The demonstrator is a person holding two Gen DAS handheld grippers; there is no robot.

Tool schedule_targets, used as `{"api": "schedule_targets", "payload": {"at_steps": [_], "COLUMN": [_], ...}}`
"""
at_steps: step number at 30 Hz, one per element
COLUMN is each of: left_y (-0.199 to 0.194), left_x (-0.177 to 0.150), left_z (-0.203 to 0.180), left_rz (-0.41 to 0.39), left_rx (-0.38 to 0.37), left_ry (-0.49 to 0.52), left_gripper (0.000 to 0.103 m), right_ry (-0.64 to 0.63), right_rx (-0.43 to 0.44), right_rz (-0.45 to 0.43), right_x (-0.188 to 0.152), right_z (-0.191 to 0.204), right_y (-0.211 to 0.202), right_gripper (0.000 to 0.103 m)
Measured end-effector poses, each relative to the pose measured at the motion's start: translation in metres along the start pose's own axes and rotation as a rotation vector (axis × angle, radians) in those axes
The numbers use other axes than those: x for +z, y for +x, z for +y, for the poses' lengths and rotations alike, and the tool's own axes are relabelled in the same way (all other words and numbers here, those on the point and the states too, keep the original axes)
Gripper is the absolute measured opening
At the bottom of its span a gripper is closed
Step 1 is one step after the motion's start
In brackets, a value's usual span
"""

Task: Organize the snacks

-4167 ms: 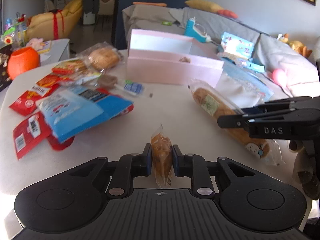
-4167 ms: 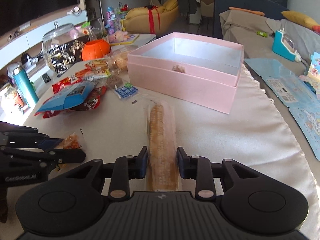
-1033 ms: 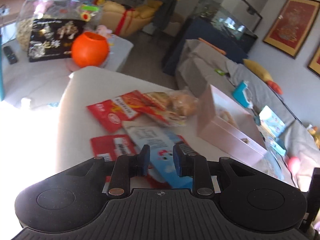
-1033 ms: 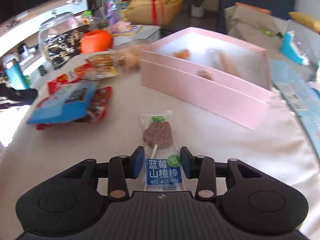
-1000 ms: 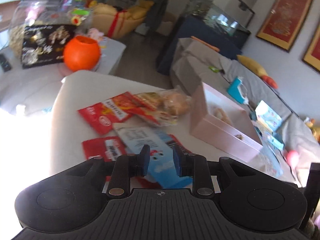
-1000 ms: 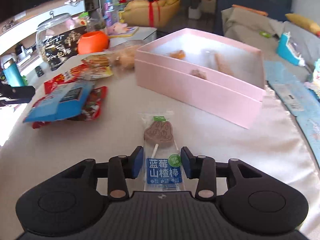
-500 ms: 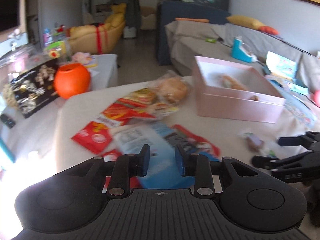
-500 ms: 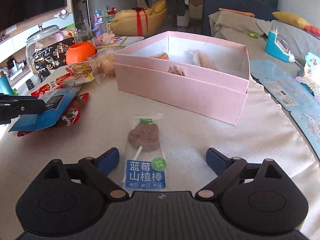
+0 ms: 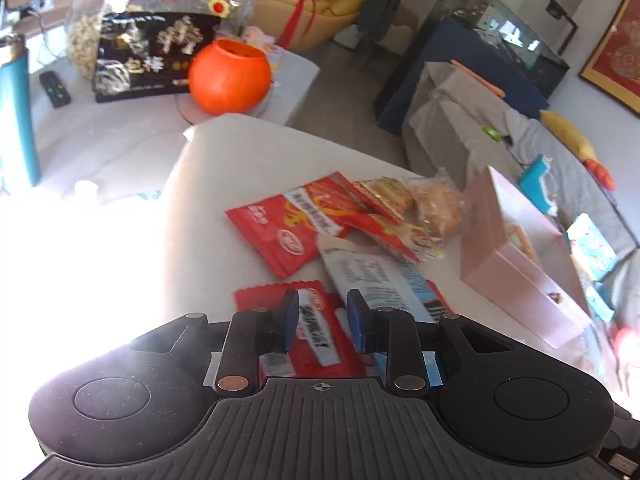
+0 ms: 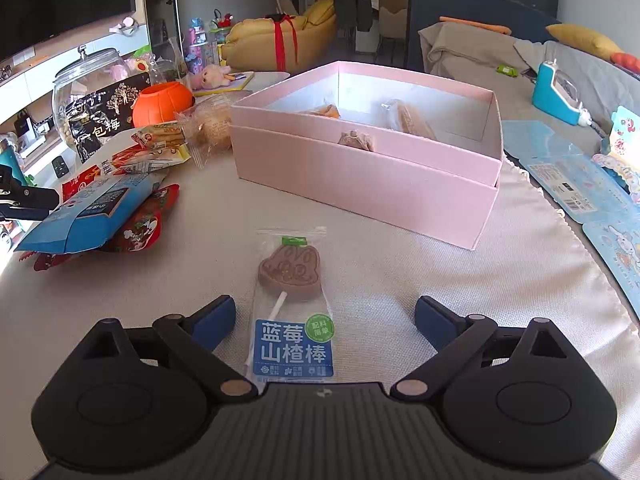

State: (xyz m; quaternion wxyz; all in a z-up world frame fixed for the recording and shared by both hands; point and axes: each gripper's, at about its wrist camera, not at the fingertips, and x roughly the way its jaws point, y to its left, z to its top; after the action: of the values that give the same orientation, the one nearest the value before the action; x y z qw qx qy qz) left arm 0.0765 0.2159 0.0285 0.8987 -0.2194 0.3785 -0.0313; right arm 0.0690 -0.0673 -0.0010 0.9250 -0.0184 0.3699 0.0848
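Note:
A pink box [image 10: 360, 168] stands at the table's middle with a few wrapped snacks inside; it also shows in the left wrist view [image 9: 516, 264]. A wrapped brown lollipop [image 10: 292, 292] lies flat on the cloth between the fingers of my right gripper [image 10: 325, 316], which is wide open. My left gripper [image 9: 322, 320] has its jaws a little apart and empty, hovering over a red packet [image 9: 316, 336] beside a blue-and-white bag [image 9: 380, 280]. More red packets [image 9: 292, 224] and a wrapped bun [image 9: 438, 208] lie beyond.
An orange pumpkin bowl [image 9: 229, 77], a black snack bag [image 9: 148, 56] and a glass jar [image 10: 84, 80] sit on a side table at the left. Blue card packs [image 10: 576, 184] lie right of the box. A sofa is behind.
My right gripper has opened wide around the lollipop, which stays on the table. My left gripper has swung back left over the red packets.

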Motion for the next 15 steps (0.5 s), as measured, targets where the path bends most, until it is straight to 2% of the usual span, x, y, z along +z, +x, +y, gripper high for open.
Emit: {"api": "schedule_targets", "payload": {"at_steps": [3,10,12,15], "left_y": [0.005,0.014,0.010,0.003], "left_x": [-0.001,-0.010,-0.010,-0.003], "left_z": [-0.011,-0.053,-0.054,-0.037], "left_rz": [0.037,0.062,0.043,-0.007], "left_rx": [-0.070,-0.168,-0.166,-0.094], "left_ry": [0.029,0.186,0.199,0.163], "left_gripper": [0.030,0.033,0.033,0.033], "right_ry": [-0.001,0.000,0.001,0.001], "right_rx": [0.001,-0.004,-0.006,-0.005], "right_rz": [0.001,0.002,0.002,0.002], "right_x": [0.000,0.000,0.000,0.000], "right_z": [0.001,0.001,0.001,0.002], "right_y": [0.000,0.001,0.001,0.002], "right_gripper": [0.098,0.099,0.099,0.099]}}
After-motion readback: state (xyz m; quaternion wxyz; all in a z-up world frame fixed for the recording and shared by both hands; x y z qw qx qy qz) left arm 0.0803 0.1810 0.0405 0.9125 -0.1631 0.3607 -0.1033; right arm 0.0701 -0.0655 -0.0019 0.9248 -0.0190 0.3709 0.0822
